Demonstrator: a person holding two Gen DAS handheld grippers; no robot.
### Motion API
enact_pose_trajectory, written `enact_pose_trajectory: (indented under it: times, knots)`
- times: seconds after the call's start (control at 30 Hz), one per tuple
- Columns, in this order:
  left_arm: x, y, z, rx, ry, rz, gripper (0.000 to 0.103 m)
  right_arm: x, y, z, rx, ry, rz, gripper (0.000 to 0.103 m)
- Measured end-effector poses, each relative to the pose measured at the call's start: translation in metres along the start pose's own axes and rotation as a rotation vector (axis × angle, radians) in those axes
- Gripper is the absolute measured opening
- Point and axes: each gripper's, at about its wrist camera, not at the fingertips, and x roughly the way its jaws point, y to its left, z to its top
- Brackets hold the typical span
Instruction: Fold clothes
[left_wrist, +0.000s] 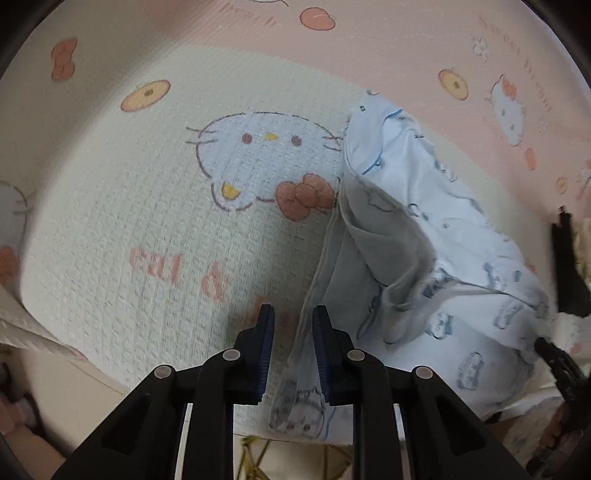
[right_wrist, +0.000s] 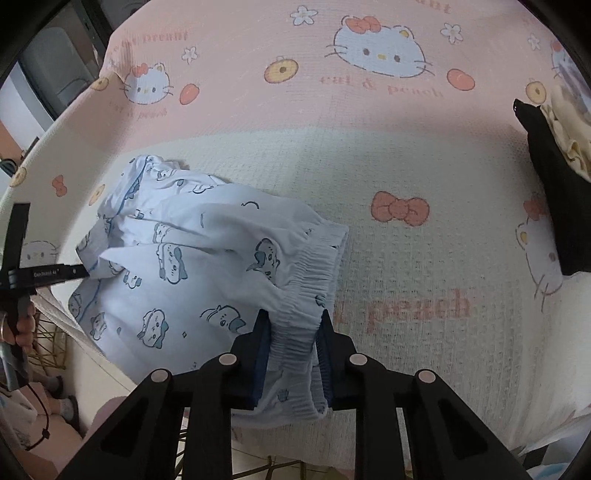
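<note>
Left wrist view: The left tool (left_wrist: 293, 314) has two black fingers with blue pads (left_wrist: 266, 354). There is a small gap between them. A thin edge of the light blue shorts (left_wrist: 417, 206) hangs down in that gap and lies against the right pad. I cannot tell if the tool is really pinching it. The rest of the shorts are bunched up to the right, lifted a little, with small cartoon pictures on them. Under them is the counter, covered by a pink and cream cat cloth (left_wrist: 147, 206) with a big cat face, a bow and some letters. At the right edge you can see part of the right tool (left_wrist: 565, 266), dark and blurry.

Right wrist view: The right tool (right_wrist: 293, 319) is squeezed on the stretchy waistband of the shorts (right_wrist: 177, 266). The bunched band fills the space between its blue pads (right_wrist: 264, 354). The shorts spread out to the left on the cloth (right_wrist: 406, 147), puffy and wrinkled. At the far left the left tool (right_wrist: 79, 271) touches the other end of the shorts. A hand (right_wrist: 24, 330) holds its handle. At the right sits a black box (right_wrist: 554, 206) with something soft and cream colored (right_wrist: 569, 136) in it.
</note>
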Motion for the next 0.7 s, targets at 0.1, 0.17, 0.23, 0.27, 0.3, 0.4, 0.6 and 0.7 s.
enact_pose_trajectory:
  times: [0.1,0.17,0.23,0.27,0.3,0.4,0.6,0.7]
  knots:
    - [-0.015,0.000,0.000,-0.023,-0.052,-0.085,0.019,-0.002,-0.001,-0.003,0.011,-0.006,0.012,0.022]
    - [-0.022,-0.006,0.004,-0.027,-0.058,-0.149,0.027,-0.002,-0.004,-0.003,0.031,-0.005,0.026,0.022]
    - [-0.030,-0.015,0.009,-0.023,-0.073,-0.187,0.052,-0.002,-0.007,-0.004,0.052,-0.004,0.040,0.022]
    - [-0.029,-0.025,0.014,-0.020,-0.081,-0.191,0.071,-0.005,-0.007,-0.004,0.055,-0.013,0.048,0.022]
    - [-0.032,-0.029,0.013,-0.017,-0.097,-0.206,0.074,-0.007,-0.008,-0.004,0.058,-0.023,0.057,0.023]
    - [-0.042,-0.016,0.005,-0.026,-0.086,-0.246,0.074,-0.015,-0.010,-0.003,0.069,-0.061,0.085,0.035]
    - [-0.024,-0.030,0.016,-0.009,-0.052,-0.206,0.074,-0.020,-0.023,-0.003,0.157,-0.086,0.163,0.051]
    - [-0.014,-0.031,0.016,-0.005,-0.027,-0.180,0.074,-0.012,-0.030,-0.002,0.191,-0.058,0.154,0.051]
